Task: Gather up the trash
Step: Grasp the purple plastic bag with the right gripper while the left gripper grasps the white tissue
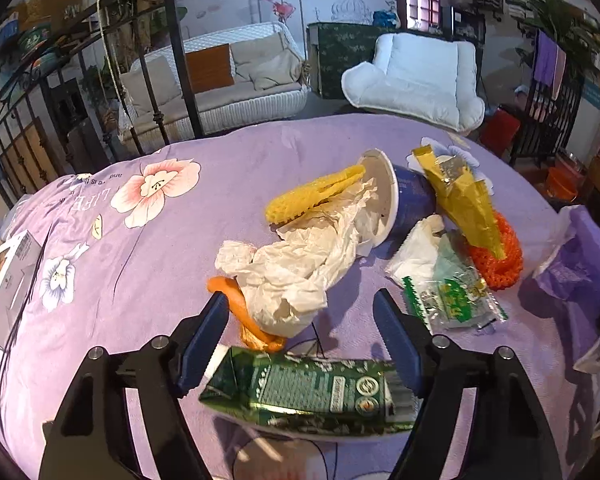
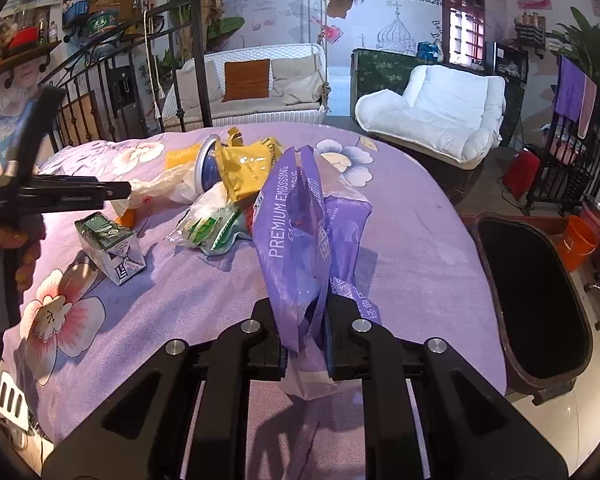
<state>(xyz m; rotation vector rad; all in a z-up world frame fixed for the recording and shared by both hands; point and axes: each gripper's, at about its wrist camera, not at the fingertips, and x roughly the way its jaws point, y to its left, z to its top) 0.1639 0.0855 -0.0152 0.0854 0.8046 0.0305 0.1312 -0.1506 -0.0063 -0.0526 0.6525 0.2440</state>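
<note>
My right gripper [image 2: 305,320] is shut on a purple tissue wrapper [image 2: 296,232] and holds it upright above the purple cloth; the wrapper also shows at the right edge of the left wrist view [image 1: 580,256]. My left gripper [image 1: 300,312] is open, its fingers either side of a green drink carton [image 1: 312,392] lying flat; the carton also shows in the right wrist view [image 2: 110,248]. Beyond lie crumpled white paper [image 1: 296,268], orange peel [image 1: 244,312], a tipped blue paper cup [image 1: 396,196], a yellow foil bag [image 1: 464,200], orange netting [image 1: 500,256] and a green clear wrapper [image 1: 452,296].
A dark bin [image 2: 536,292] stands open beside the table at the right. The table is covered by a purple flowered cloth [image 2: 400,216]. A white box [image 1: 8,280] sits at the left edge. A sofa, a white cushioned chair and an iron railing stand behind.
</note>
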